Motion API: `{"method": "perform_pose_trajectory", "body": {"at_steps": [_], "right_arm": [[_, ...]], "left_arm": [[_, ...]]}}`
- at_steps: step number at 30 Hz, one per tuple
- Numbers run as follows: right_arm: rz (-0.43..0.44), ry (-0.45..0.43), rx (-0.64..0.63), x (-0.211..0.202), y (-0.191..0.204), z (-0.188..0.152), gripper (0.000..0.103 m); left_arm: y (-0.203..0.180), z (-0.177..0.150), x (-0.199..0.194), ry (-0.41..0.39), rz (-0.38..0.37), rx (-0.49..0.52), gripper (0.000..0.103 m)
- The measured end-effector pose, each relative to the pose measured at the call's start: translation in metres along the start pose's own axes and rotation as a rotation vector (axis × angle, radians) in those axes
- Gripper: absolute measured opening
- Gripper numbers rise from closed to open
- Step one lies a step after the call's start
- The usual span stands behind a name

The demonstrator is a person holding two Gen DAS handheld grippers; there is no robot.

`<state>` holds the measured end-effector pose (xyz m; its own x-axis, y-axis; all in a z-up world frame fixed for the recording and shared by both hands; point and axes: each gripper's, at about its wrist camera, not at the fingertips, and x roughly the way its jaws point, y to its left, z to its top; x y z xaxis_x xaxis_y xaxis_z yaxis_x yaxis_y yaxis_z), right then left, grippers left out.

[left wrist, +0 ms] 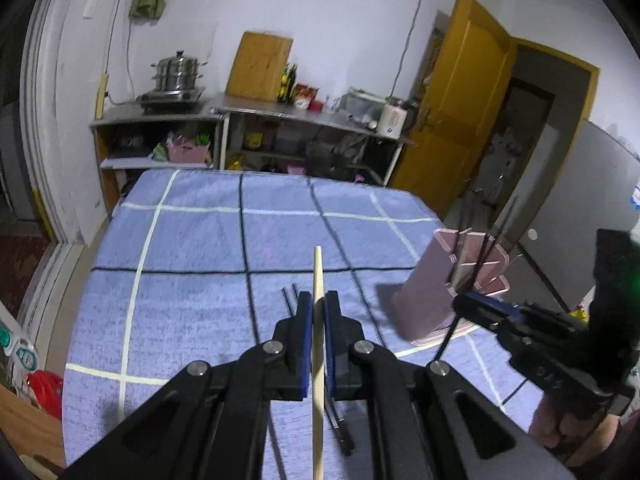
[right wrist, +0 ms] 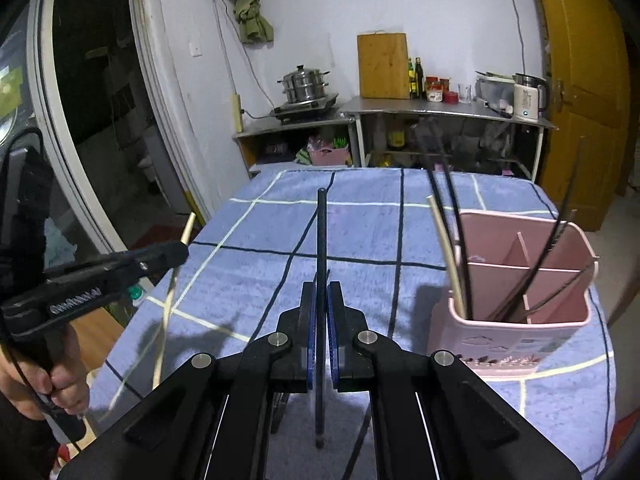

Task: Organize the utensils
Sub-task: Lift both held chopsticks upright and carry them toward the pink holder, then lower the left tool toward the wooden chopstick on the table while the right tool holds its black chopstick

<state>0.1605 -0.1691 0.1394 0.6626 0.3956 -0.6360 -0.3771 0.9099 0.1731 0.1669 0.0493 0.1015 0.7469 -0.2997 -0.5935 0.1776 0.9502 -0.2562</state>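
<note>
Above the blue checked table (right wrist: 360, 232), left tool (left wrist: 318, 304) pinches a pale wooden chopstick (left wrist: 318, 280), right tool (right wrist: 321, 296) a black chopstick (right wrist: 321, 224). Both point up, likely for dropping into the pink holder (right wrist: 520, 320) beside them.

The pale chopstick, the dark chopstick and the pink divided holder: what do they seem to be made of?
The pale chopstick in the left gripper looks like bare wood or bamboo: matt, cream, unpainted. The dark chopstick in the right gripper is smooth and blue-black, perhaps plastic or lacquered; the look leaves it open. The pink divided holder looks like moulded plastic: even colour, thin partitions, rounded rim.
</note>
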Motion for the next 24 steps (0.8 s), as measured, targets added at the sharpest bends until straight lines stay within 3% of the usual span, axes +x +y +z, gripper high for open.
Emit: {"method": "perform_pose_trajectory", "body": {"at_steps": [9,15,24], "right_arm": [[0.004,-0.005,0.012,-0.007,0.0,-0.002,0.005],[0.008,-0.005,0.017,-0.005,-0.004,-0.002,0.005],[0.001,-0.002,0.021,-0.005,-0.007,-0.002,0.005]], "left_arm": [[-0.006,-0.001,0.006,0.03,-0.038,-0.01,0.006],[-0.001,-0.009,0.019,0.076,-0.033,-0.042,0.006],[0.0,-0.01,0.024,0.078,-0.022,-0.029,0.006]]}}
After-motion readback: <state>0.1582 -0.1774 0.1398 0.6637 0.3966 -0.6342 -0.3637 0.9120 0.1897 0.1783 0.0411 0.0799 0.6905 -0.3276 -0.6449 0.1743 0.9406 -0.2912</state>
